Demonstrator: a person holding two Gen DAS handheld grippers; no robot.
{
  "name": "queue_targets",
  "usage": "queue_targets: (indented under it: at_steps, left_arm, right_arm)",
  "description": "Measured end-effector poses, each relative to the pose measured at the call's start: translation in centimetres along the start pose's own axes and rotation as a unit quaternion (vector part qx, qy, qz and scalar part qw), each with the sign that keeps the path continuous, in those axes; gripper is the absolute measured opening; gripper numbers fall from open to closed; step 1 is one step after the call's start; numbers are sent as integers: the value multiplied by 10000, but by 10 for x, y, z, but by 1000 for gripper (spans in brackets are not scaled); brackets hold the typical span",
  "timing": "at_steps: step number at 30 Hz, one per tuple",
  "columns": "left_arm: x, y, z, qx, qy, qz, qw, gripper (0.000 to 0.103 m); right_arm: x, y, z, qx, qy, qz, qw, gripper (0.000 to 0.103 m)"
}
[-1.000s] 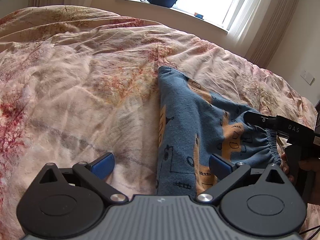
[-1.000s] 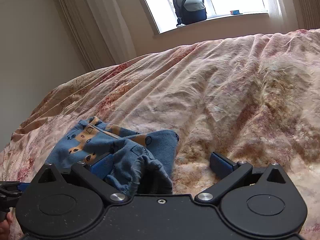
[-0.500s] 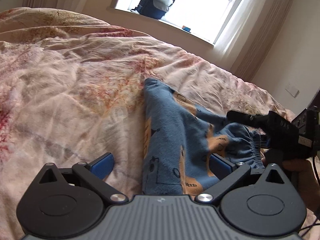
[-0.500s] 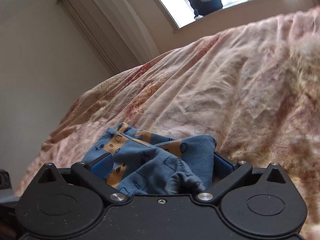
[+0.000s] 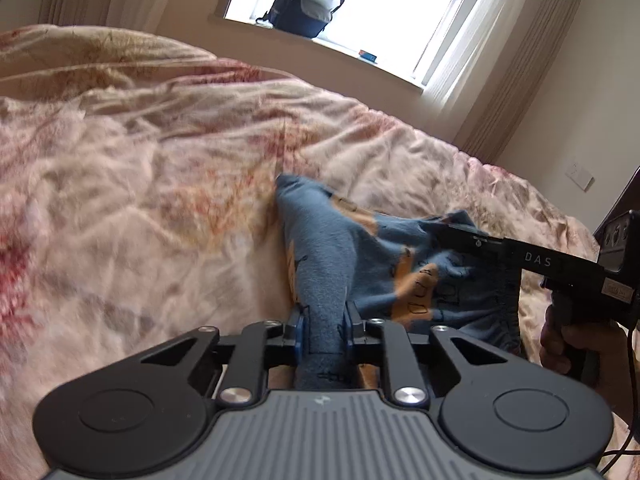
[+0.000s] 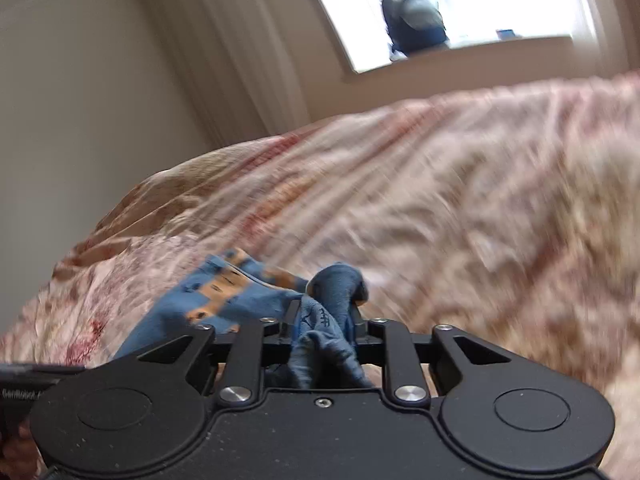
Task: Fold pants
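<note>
**Both tongs clamped on the pants: slipping and bunching are the risks**

The left tongs [image 5: 323,322] are closed tight on a rolled ridge of the blue pants [image 5: 320,256], the cloth squeezed thick between the blue pads. The right tongs [image 6: 323,326] are likewise pinched shut on a crumpled wad of the same fabric, near what looks like the gathered waistband (the elastic edge shows in the left view, under the right tool).

The rest of the pants lies on the bed [image 5: 140,200], stretched between the two grips, with one leg reaching toward the window [image 5: 360,4].

What could go wrong, as I judge it: each grip holds a bunch, not a flat edge, so a layer may slide out when the cloth is lifted or pulled taut, and the fold would come out crooked. Pulling the tools apart unevenly could twist the leg. The rumpled bedcover is soft and may drag or ride up with the pants.

Room to move looks generous: open bedcover spreads to the left and ahead. The bed's edge on the right, near the person's right hand [image 5: 568,344], is the closest limit. The backpack [image 5: 306,4] on the sill is well apart.
</note>
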State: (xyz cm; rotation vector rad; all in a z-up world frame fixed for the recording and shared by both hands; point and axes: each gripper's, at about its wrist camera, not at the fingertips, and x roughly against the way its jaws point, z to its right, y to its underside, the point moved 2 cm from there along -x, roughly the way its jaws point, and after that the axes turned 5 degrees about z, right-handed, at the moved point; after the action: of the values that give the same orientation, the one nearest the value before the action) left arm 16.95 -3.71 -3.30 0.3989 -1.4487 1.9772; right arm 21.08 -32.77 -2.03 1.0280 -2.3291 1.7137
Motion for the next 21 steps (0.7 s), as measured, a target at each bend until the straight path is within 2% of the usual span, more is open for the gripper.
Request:
queue_targets:
  at_steps: [3, 6, 9, 13, 16, 18, 20, 21]
  left_arm:
    - [2, -15, 3, -55, 0, 159, 9999, 19]
    - [3, -34, 8, -222, -140, 508, 9984, 19]
    - [-10, -51, 6, -189, -240, 546, 9980, 19]
    - [-39, -54, -9, 69, -372, 320, 9988, 20]
    - [-52, -45, -17, 211, -448, 129, 9987, 21]
    - [-52, -41, -18, 192, -464, 130, 9987, 25]
    - [-49, -40, -18, 186, -508, 157, 9984, 29]
    - [-47, -40, -18, 191, -528, 173, 9983, 37]
  right_arm:
    - [-1, -20, -12, 332, -54, 260, 9991, 19]
    - [-10, -43, -15, 385, -158, 530, 9977, 18]
    - [-21, -62, -15, 455, -200, 678, 9965, 18]
    - [-48, -71, -6, 395, -133, 503, 9979, 19]
    - [-66, -60, 0, 424, -34, 260, 9988, 19]
    - [-72, -50, 3, 420, 51, 186, 9989, 20]
    - [-71, -46, 6, 362, 150, 177, 9991, 25]
    - [-68, -44, 6, 402, 268, 204, 9986, 34]
